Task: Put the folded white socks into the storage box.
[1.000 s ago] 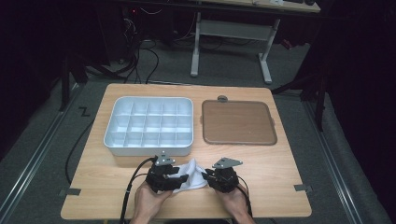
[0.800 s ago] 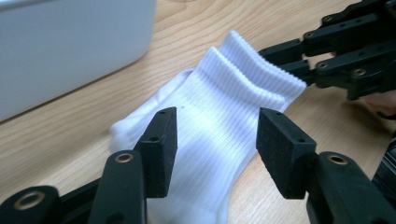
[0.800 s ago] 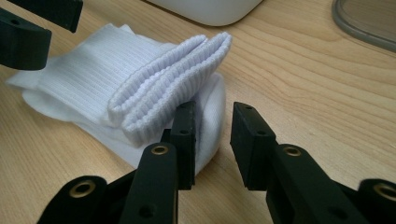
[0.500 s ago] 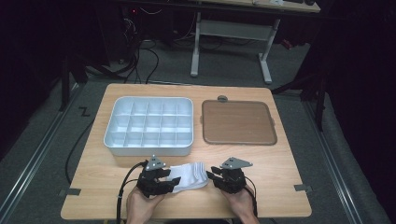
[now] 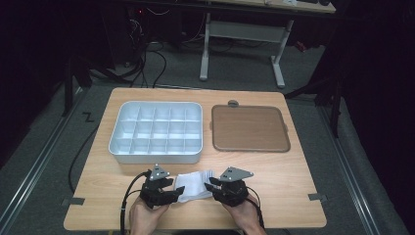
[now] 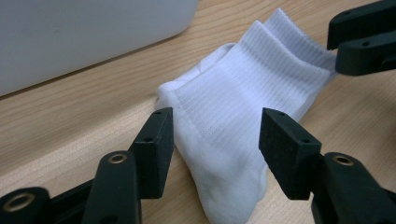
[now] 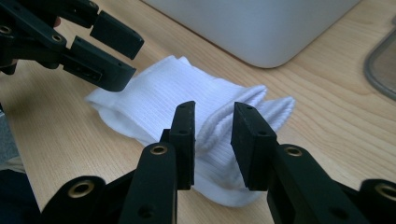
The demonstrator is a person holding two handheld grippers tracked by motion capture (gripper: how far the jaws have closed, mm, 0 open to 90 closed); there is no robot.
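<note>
A folded white sock point(image 5: 195, 185) lies flat on the wooden table near its front edge, between my two grippers. My left gripper point(image 5: 173, 192) is open. Its jaws have just been opening and straddle the sock's toe end point(image 6: 243, 107) with a gap on both sides, as the left gripper view point(image 6: 215, 135) shows. My right gripper point(image 5: 211, 185) sits at the ribbed cuff end point(image 7: 163, 93). Its jaws point(image 7: 212, 126) have just been opening too and stand a little apart, with the cuff's rim in the gap, not visibly pinched.
A white tray with several compartments point(image 5: 154, 155) stands just beyond the sock on the left half of the table. A brown flat tray point(image 5: 249, 128) lies to its right. Bare wood runs along the front edge and right side.
Both hands have drawn slightly back toward the near edge. The sock has gone from bunched between the grippers to lying spread and flat.
</note>
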